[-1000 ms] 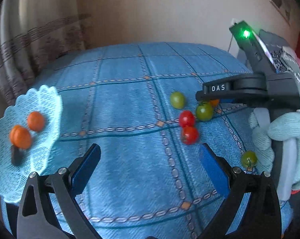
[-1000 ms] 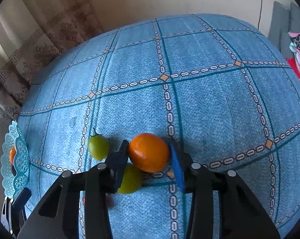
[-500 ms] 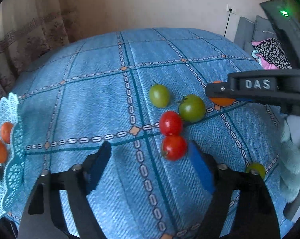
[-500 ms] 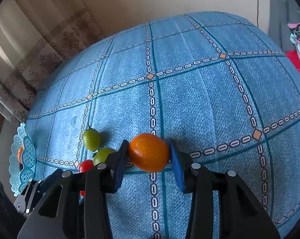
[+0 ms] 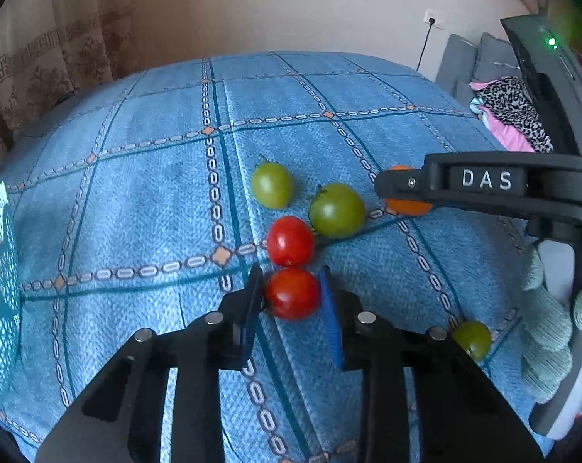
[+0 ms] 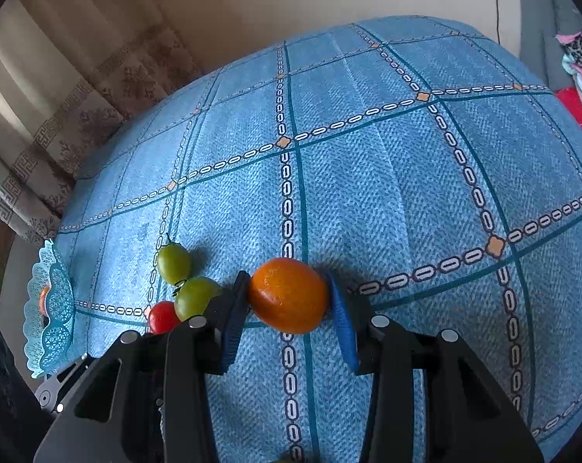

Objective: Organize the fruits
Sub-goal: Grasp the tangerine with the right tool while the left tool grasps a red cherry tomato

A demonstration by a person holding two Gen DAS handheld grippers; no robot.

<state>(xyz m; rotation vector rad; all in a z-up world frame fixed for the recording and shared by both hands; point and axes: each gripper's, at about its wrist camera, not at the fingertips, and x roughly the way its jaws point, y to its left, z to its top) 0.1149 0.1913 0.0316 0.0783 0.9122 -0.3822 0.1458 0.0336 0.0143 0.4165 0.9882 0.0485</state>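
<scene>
Closing since earlier, left gripper (image 5: 291,297) clamps red tomato (image 5: 292,293); right gripper (image 6: 289,301) grips half-hidden orange fruit (image 6: 287,294).

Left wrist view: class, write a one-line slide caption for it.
Left gripper fingers closed on a red tomato beside three green tomatoes on the blue tablecloth.

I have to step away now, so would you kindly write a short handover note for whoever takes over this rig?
Left gripper: shut on the near red tomato, at cloth level.
Right gripper: shut on the orange fruit.
Loose on the blue tablecloth: second red tomato, three green tomatoes.
Done: some orange fruits lie in the blue lace basket, far left.
Left: place both held fruits, then sort the rest.
</scene>
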